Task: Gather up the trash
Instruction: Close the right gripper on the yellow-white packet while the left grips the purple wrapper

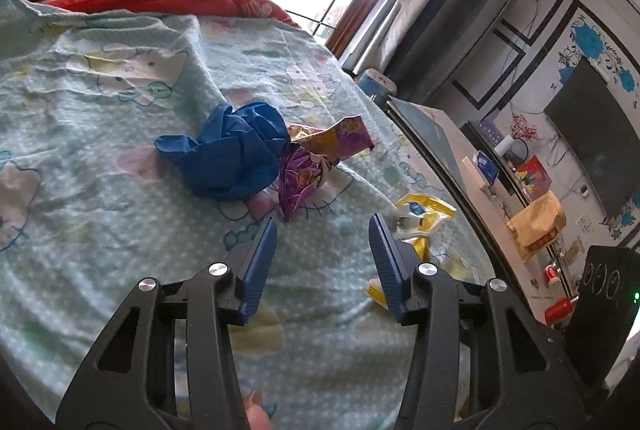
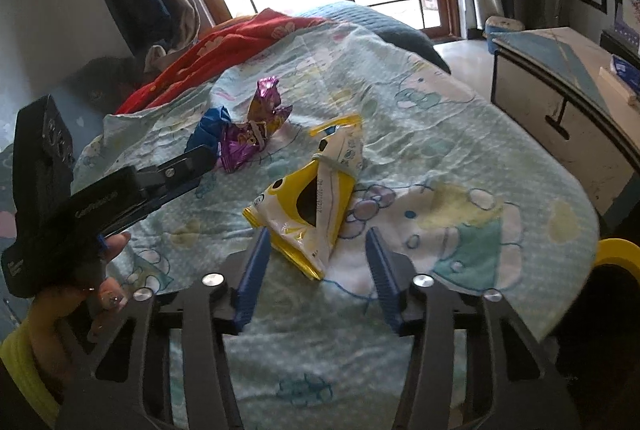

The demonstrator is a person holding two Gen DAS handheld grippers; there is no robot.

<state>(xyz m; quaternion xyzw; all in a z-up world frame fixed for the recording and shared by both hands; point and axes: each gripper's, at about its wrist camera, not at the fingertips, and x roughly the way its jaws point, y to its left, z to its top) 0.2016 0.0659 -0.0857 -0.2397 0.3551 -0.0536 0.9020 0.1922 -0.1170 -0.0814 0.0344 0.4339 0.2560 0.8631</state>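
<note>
Both tongs released, left tongs [image 1: 322,226] facing blue wad [image 1: 234,154], right tongs [image 2: 316,242] facing yellow wrapper [image 2: 308,198].

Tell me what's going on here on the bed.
A person holds a gripper in each hand over a cartoon-print bedsheet strewn with trash. The right gripper is open, closing in on a yellow and white wrapper. The left gripper is open, facing a crumpled blue bag and a purple wrapper. Nothing is picked up yet.

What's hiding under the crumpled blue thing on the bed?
Under the crumpled blue thing only the cartoon bedsheet shows. The purple wrapper pokes out beside it. Anything tucked beneath is covered, so I cannot tell.
</note>
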